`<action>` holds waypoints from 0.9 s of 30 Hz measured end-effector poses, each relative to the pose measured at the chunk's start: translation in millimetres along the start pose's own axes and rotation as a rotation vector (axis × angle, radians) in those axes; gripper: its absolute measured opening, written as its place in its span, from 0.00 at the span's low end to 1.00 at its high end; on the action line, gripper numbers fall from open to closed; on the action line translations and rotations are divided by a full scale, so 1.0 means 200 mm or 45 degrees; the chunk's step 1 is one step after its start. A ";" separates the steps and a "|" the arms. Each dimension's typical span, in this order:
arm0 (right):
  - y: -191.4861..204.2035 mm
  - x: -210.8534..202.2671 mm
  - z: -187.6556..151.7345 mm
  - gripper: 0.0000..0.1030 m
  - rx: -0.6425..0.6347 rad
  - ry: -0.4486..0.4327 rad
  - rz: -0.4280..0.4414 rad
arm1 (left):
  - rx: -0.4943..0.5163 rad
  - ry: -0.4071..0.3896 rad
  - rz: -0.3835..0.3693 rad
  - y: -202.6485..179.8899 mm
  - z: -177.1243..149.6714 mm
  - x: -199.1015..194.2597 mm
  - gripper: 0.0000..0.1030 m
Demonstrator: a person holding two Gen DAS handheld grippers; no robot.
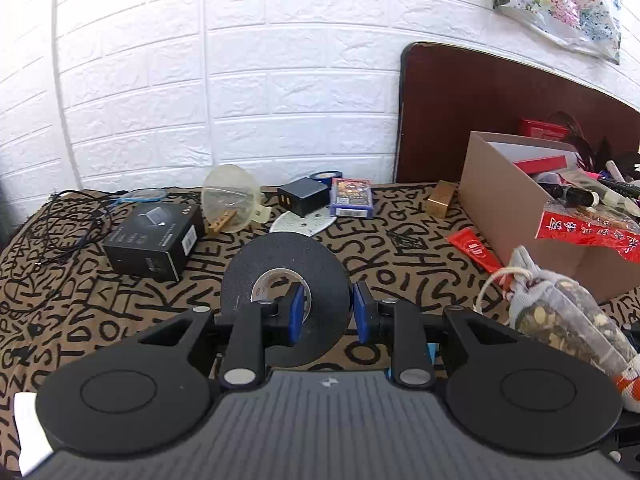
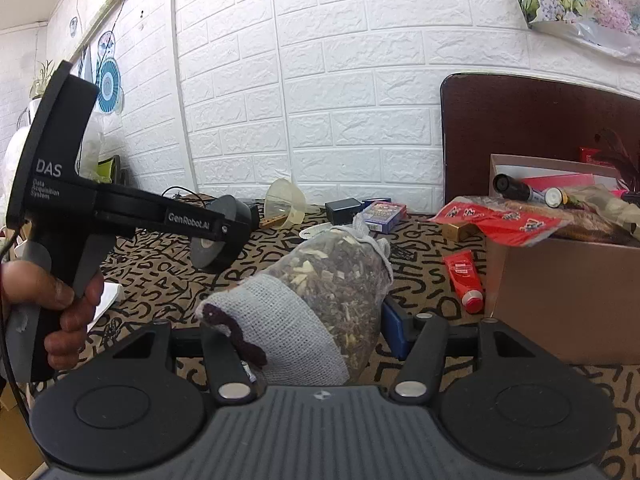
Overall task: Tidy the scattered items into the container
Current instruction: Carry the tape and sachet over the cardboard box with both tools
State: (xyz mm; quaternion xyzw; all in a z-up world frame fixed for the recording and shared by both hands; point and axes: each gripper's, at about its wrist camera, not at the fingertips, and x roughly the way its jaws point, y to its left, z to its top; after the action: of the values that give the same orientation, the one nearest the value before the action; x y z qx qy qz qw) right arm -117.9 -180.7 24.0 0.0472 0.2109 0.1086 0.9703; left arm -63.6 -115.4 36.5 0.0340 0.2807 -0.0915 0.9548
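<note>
A letter-print cloth [image 1: 120, 280] covers my table under white brick. Nearest, my left gripper [image 1: 326, 312] pinches the black tape roll [image 1: 288, 276] through its core; my right gripper [image 2: 320, 328] clamps the herb pouch [image 2: 332, 280]. Beyond, the cardboard box [image 2: 560, 300] looks brimful, so either item could slide off.

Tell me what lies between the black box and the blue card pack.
In the left wrist view, between the black box and the blue card pack: a clear funnel, a wooden clothespin, a black charger and a white perforated plate.
</note>
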 end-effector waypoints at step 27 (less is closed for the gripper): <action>-0.13 -0.29 0.31 0.55 -0.131 -0.182 -0.078 | 0.034 -0.135 -0.096 -0.29 0.25 -0.09 0.26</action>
State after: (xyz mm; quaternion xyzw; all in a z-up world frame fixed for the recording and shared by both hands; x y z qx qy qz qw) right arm -137.9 -221.2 100.5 -0.0014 0.1365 0.0860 0.9869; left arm -63.9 -175.2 88.1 0.0311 0.2295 -0.1329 0.9637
